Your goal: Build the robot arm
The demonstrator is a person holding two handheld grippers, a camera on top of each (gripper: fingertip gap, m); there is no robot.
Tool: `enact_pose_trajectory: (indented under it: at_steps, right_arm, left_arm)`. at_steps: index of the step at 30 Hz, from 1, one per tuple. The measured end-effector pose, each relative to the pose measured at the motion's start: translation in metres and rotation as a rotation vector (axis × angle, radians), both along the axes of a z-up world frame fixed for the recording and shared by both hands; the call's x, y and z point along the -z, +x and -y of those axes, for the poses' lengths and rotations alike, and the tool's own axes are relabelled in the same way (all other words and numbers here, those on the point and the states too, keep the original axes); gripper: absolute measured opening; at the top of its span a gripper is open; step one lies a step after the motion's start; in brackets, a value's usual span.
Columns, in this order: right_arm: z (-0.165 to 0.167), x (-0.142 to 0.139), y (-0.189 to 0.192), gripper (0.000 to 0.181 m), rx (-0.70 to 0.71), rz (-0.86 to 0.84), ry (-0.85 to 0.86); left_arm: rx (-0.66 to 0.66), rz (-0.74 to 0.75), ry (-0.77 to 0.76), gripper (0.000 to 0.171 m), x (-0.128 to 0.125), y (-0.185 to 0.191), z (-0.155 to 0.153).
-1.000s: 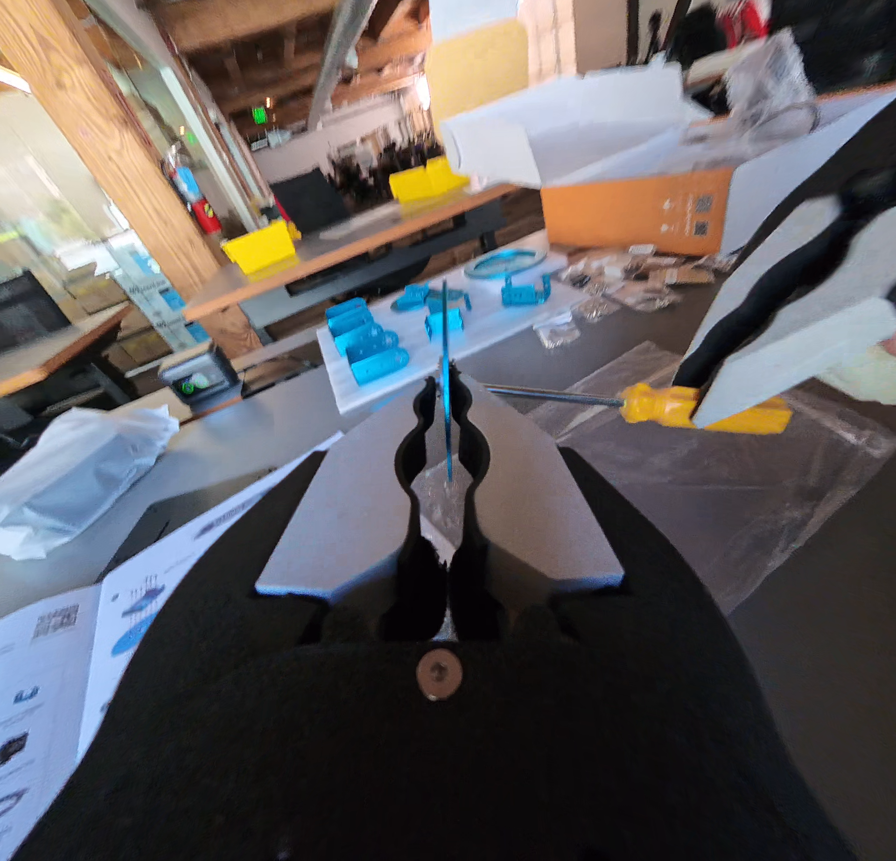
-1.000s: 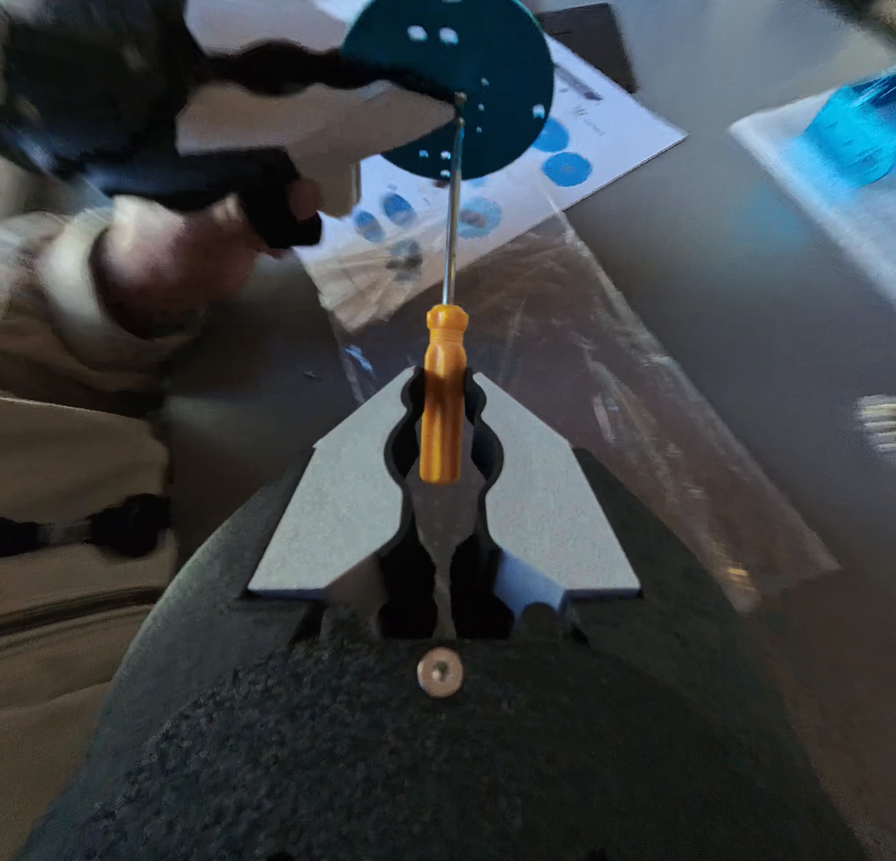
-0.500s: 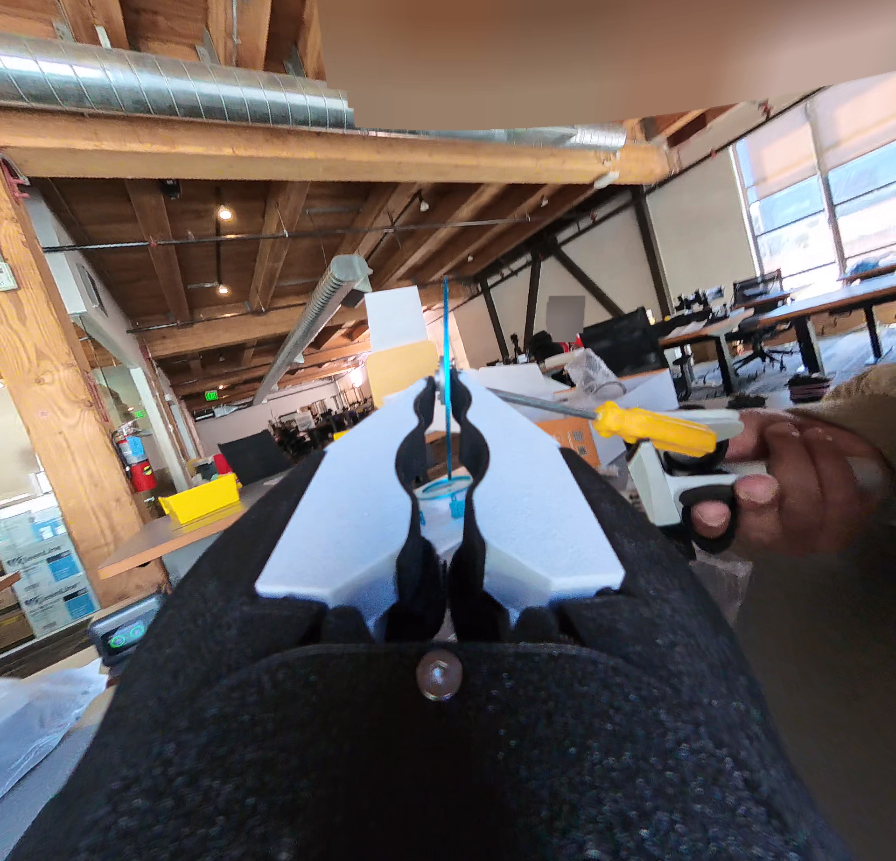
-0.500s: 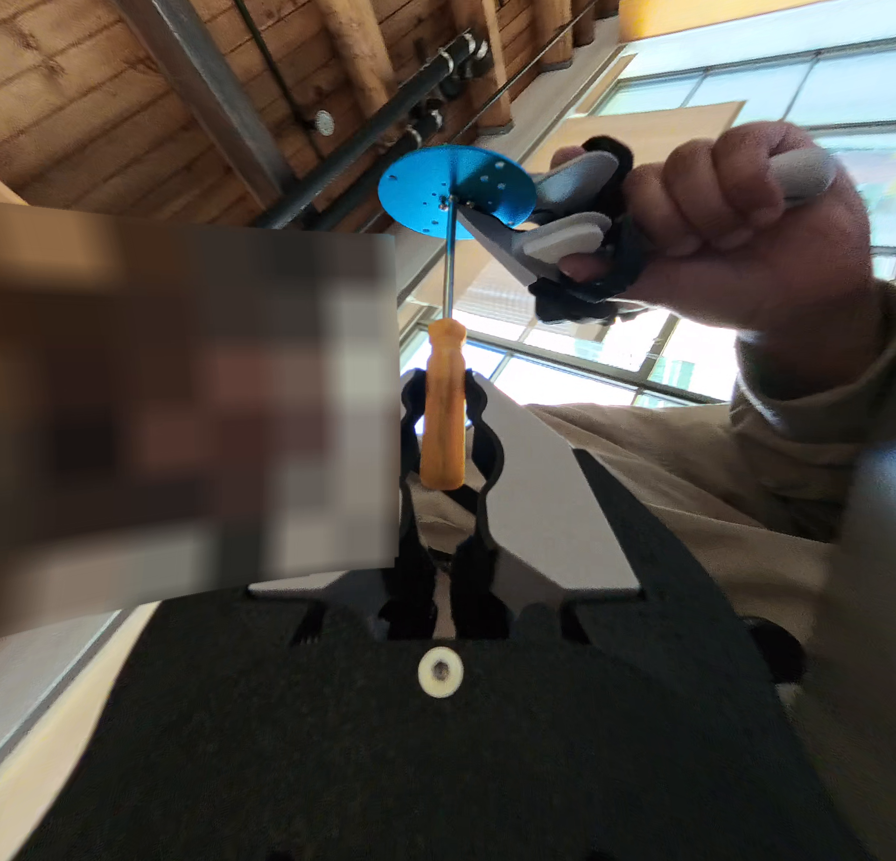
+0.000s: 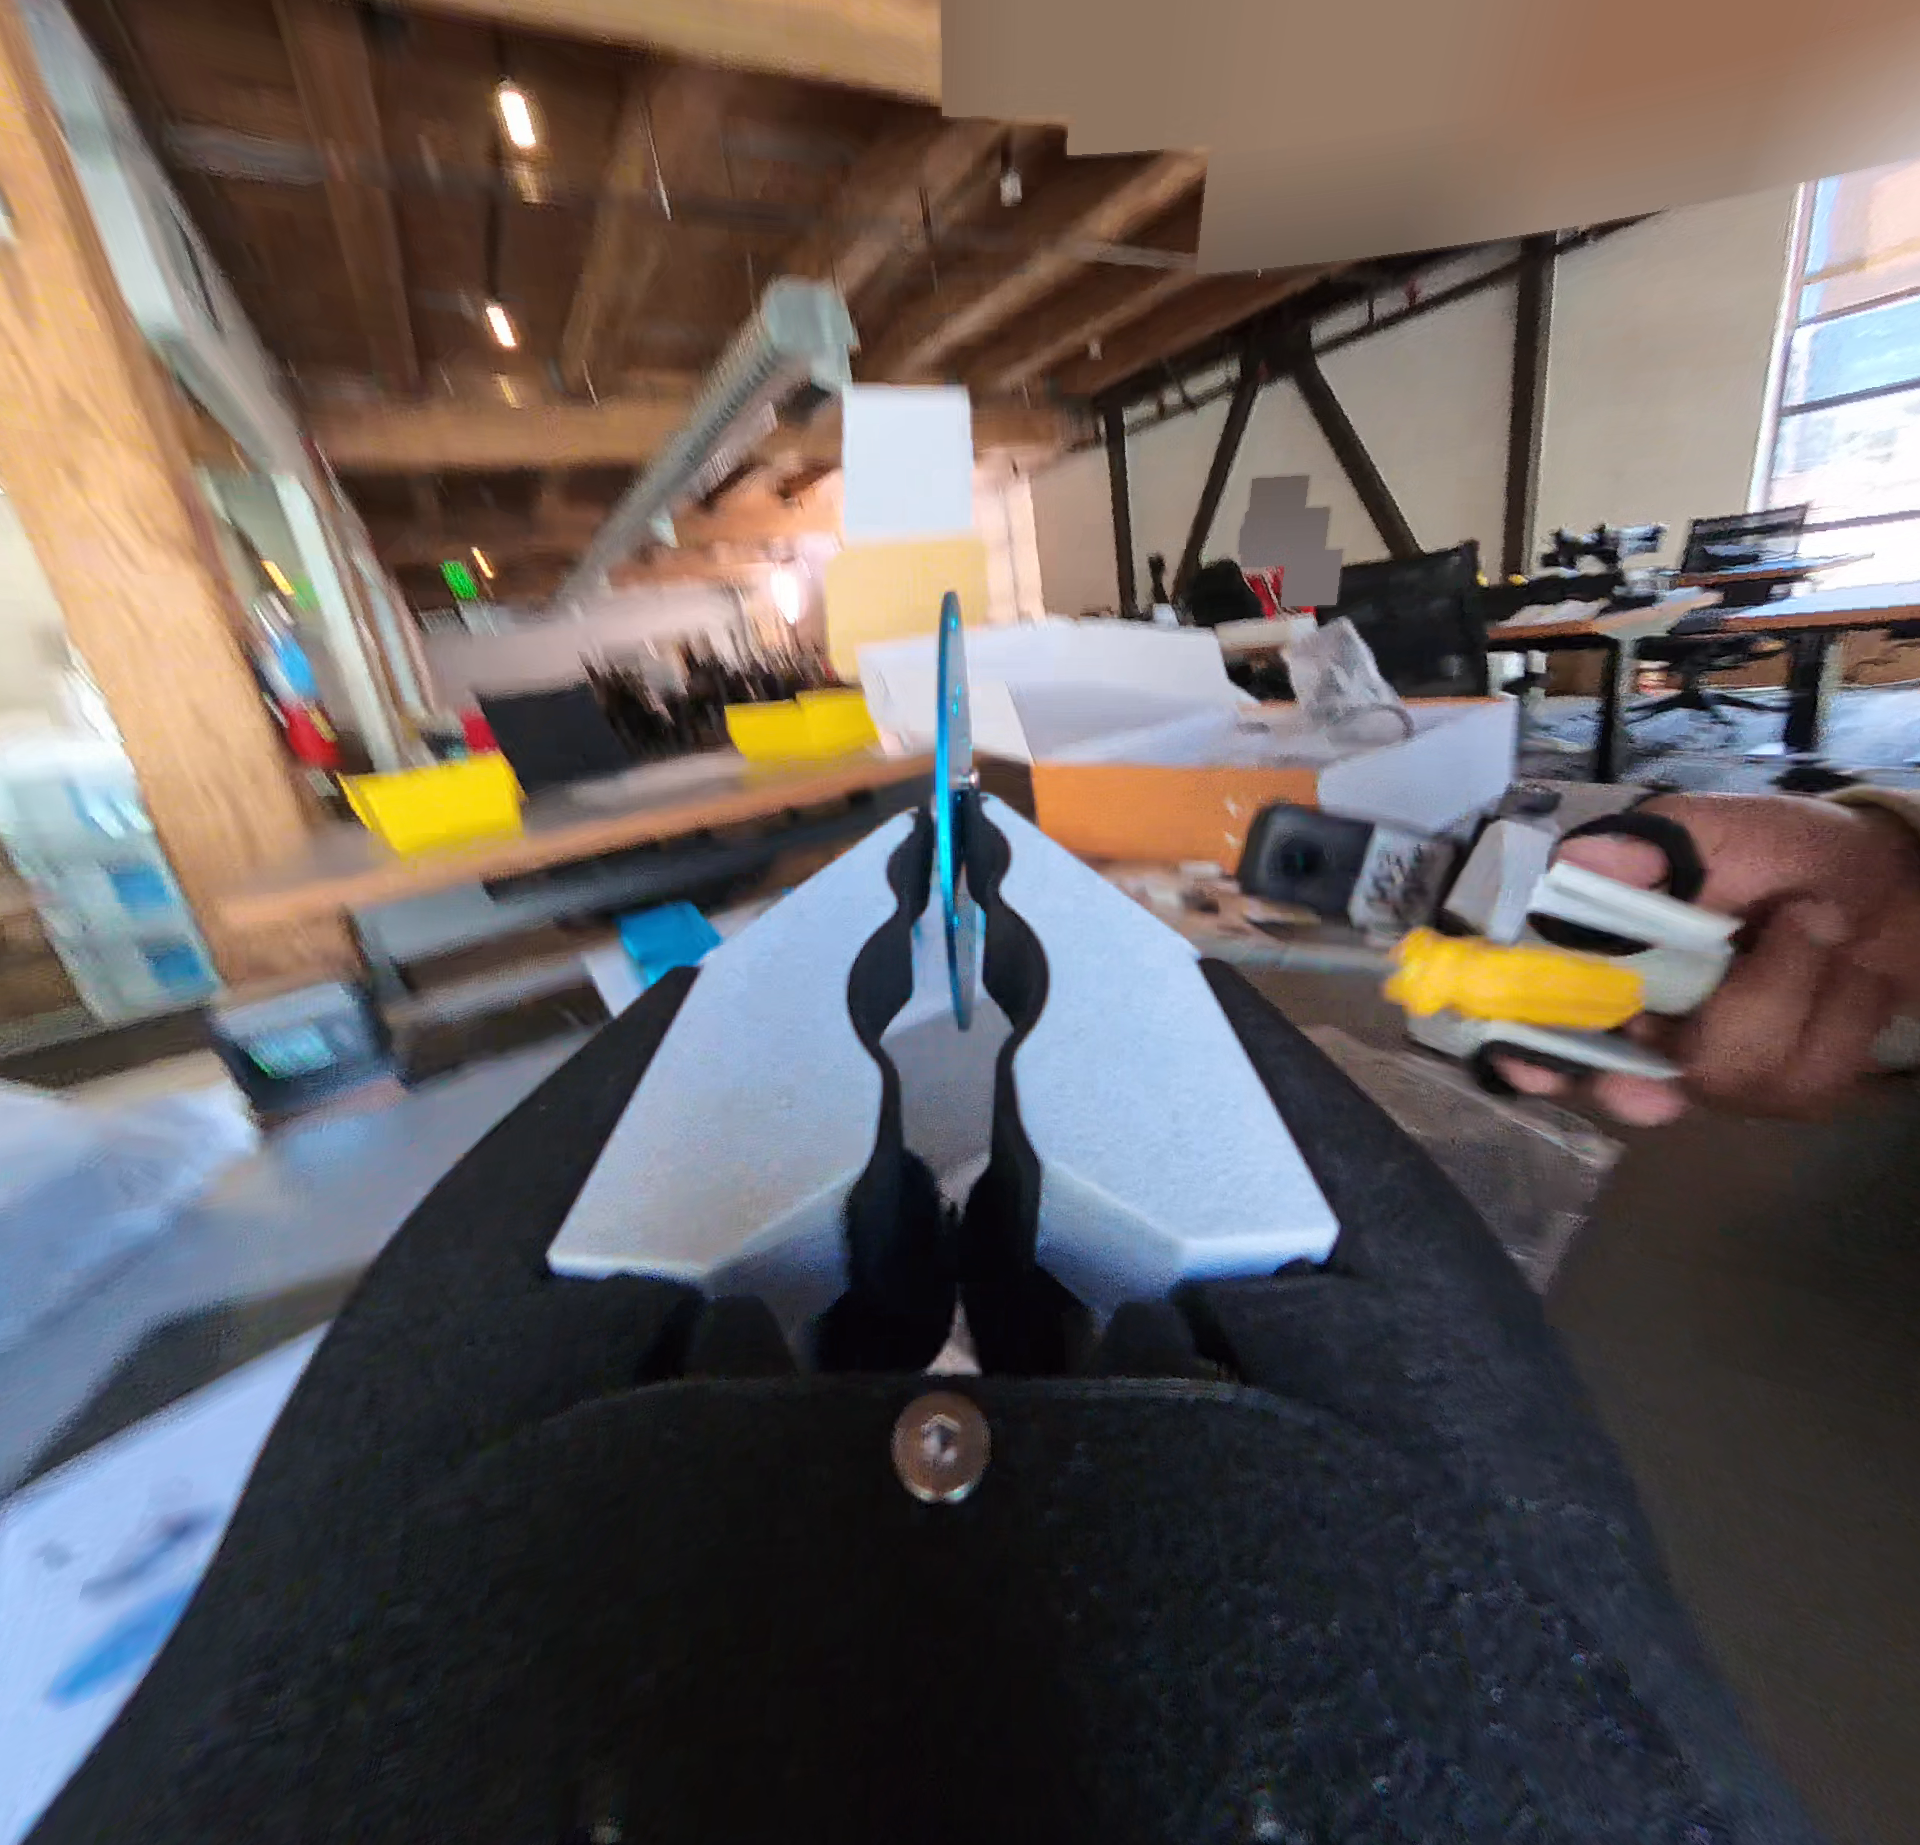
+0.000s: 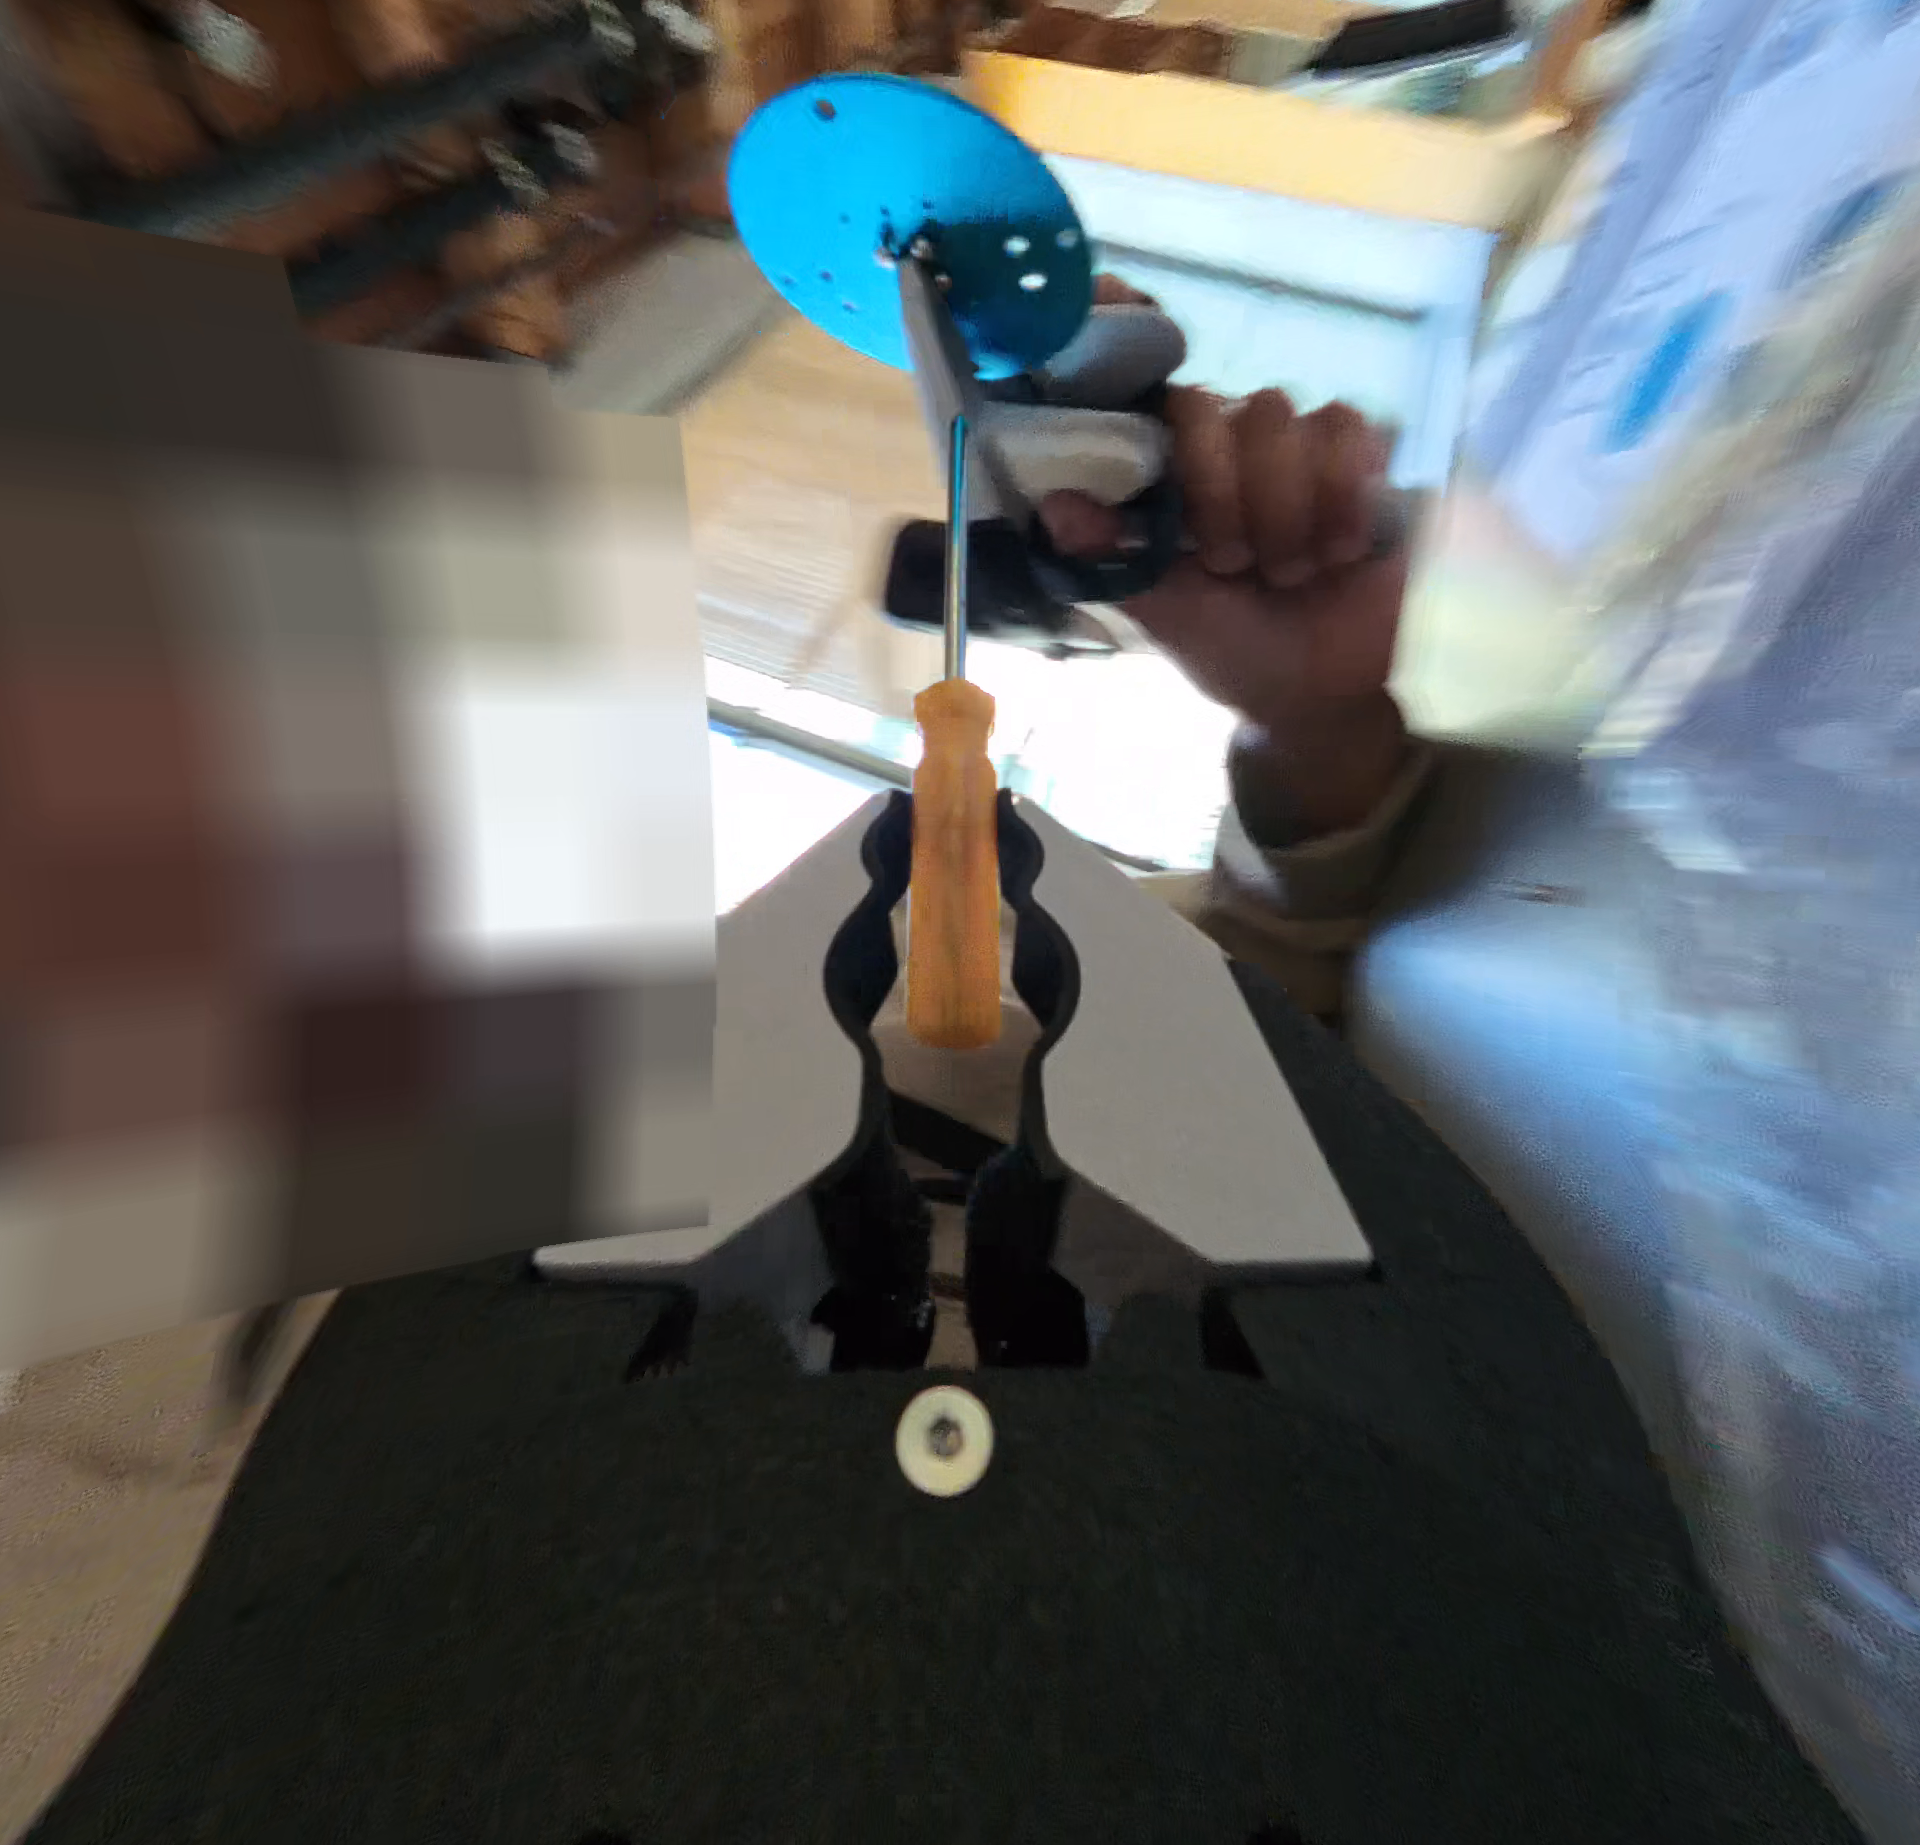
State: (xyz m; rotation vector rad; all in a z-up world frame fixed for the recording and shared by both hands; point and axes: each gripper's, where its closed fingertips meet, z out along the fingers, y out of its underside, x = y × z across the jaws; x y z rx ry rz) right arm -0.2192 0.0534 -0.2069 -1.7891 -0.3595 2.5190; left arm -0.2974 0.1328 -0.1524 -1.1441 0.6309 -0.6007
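Now the left tongs (image 5: 956, 860) pinch a blue perforated disc (image 6: 909, 237) edge-on, while the right tongs (image 6: 951, 860) clamp an orange-handled screwdriver (image 6: 951, 891), tip at the disc's centre.

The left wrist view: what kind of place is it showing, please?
Probably an open workshop-style office: exposed wooden ceiling beams, long desks with office chairs, and a workbench holding yellow bins and an opened cardboard box.

Both tongs raised, each clamped shut.
Left tongs (image 5: 954, 865) point level; right tongs (image 6: 954, 860) tilt upward, hands (image 6: 1273, 569) gripping the handles.
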Motion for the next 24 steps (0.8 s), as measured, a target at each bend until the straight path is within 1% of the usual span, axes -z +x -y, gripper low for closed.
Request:
enact_pose_trajectory:
  at_steps: [1, 3, 4, 5, 6, 7, 8, 10, 11, 14, 17, 18, 19, 21, 22, 24]
  right_arm:
    - [-0.01, 0.018, 0.007, 0.015, 0.058, 0.145, 0.123]
    - [-0.037, 0.062, 0.035, 0.015, 0.155, 0.532, 0.478]
    - [-0.053, 0.082, 0.056, 0.014, 0.175, 0.738, 0.687]
    - [-0.065, 0.095, 0.076, 0.015, 0.165, 0.904, 0.869]
    - [-0.071, 0.103, 0.092, 0.015, 0.13, 1.014, 0.981]
    - [-0.074, 0.108, 0.102, 0.015, 0.087, 1.079, 1.048]
    - [-0.075, 0.111, 0.108, 0.015, 0.065, 1.104, 1.088]
    - [-0.075, 0.115, 0.11, 0.015, 0.032, 1.093, 1.082]
    - [-0.074, 0.118, 0.11, 0.015, 0.015, 1.085, 1.056]
    - [-0.079, 0.127, 0.113, 0.015, 0.014, 1.084, 1.056]
    - [-0.081, 0.126, 0.112, 0.015, 0.034, 1.035, 1.017]
    - [-0.081, 0.126, 0.113, 0.017, 0.035, 1.021, 1.004]
    - [-0.08, 0.124, 0.112, 0.024, 0.028, 0.999, 0.987]
    - [-0.076, 0.109, 0.107, 0.039, 0.021, 0.896, 0.946]
    - [-0.074, 0.094, 0.101, 0.043, 0.029, 0.805, 0.919]
    - [-0.069, 0.057, 0.086, 0.047, 0.049, 0.595, 0.84]
  left_arm:
    - [0.025, 0.0, -0.105, 0.005, 0.011, 0.004, -0.008]
    - [0.104, -0.008, -0.356, 0.005, 0.04, 0.016, -0.022]
    - [0.144, 0.004, -0.467, 0.005, 0.052, 0.022, -0.026]
    - [0.192, 0.037, -0.561, 0.005, 0.059, 0.028, -0.027]
    - [0.265, 0.073, -0.657, 0.005, 0.065, 0.036, -0.026]
    - [0.349, 0.109, -0.753, 0.005, 0.069, 0.045, -0.024]
    - [0.423, 0.147, -0.839, 0.005, 0.072, 0.052, -0.022]
    - [0.548, 0.195, -0.97, 0.006, 0.074, 0.064, -0.021]
    - [0.581, 0.205, -1.009, 0.005, 0.074, 0.067, -0.022]
    - [0.645, 0.132, -1.107, 0.005, 0.082, 0.078, -0.024]
    - [0.753, 0.087, -1.209, 0.005, 0.079, 0.089, -0.019]
    - [0.788, 0.063, -1.236, 0.005, 0.077, 0.092, -0.017]
    - [0.805, 0.036, -1.254, 0.005, 0.077, 0.095, -0.017]
    - [0.841, -0.038, -1.284, 0.005, 0.077, 0.101, -0.016]
    - [0.866, -0.068, -1.295, 0.005, 0.076, 0.104, -0.015]
    - [0.919, -0.119, -1.315, 0.005, 0.073, 0.109, -0.011]
